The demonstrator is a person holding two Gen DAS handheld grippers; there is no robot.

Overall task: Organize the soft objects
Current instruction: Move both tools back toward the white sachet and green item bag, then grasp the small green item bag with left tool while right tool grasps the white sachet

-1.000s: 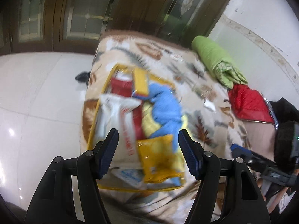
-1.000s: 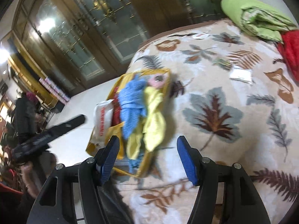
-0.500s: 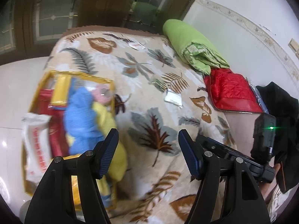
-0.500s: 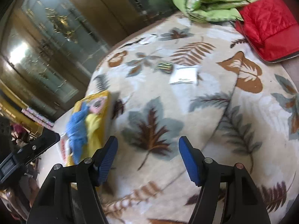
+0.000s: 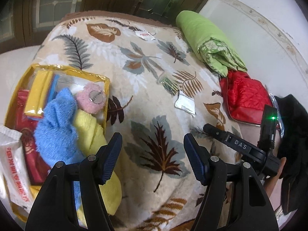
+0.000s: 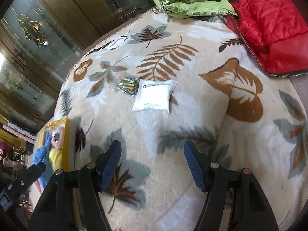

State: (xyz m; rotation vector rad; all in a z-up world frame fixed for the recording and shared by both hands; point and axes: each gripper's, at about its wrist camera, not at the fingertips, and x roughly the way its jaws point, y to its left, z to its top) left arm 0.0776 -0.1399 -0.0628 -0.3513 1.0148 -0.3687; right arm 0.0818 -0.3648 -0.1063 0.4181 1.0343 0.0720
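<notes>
Your left gripper (image 5: pixel 153 158) has its jaws spread wide with nothing between them, hovering over the leaf-print blanket (image 5: pixel 154 104), just beside the yellow-trimmed clear bag (image 5: pixel 105 88) at the blanket's left edge. Your right gripper (image 6: pixel 152 165) is also spread wide and empty, above bare blanket nearer the middle. The soft things sit in the bag: a blue towel (image 5: pixel 55 127) draped over the contents, a yellow towel (image 5: pixel 90 134) spilling out over the bag's near corner under your left gripper's left finger, and a pink fuzzy roll (image 5: pixel 92 99) with a round metal piece on its face, tucked against the bag's right wall. Also in the bag: a yellow packet (image 5: pixel 37 94), a red package (image 5: pixel 28 140), and a white package with red print (image 5: pixel 13 169) sticking out at the lower left. On the open blanket, a white sachet (image 6: pixel 154 97) lies touching a small clear packet of green-yellow items (image 6: pixel 127 84); another small white-and-red packet (image 5: pixel 144 35) lies near the far edge. A folded green quilt (image 5: pixel 207 42) and a red quilted cushion (image 5: pixel 244 96) lie at the far right, touching each other. Your right gripper's black body with a green light shows at the right edge of the left wrist view.
</notes>
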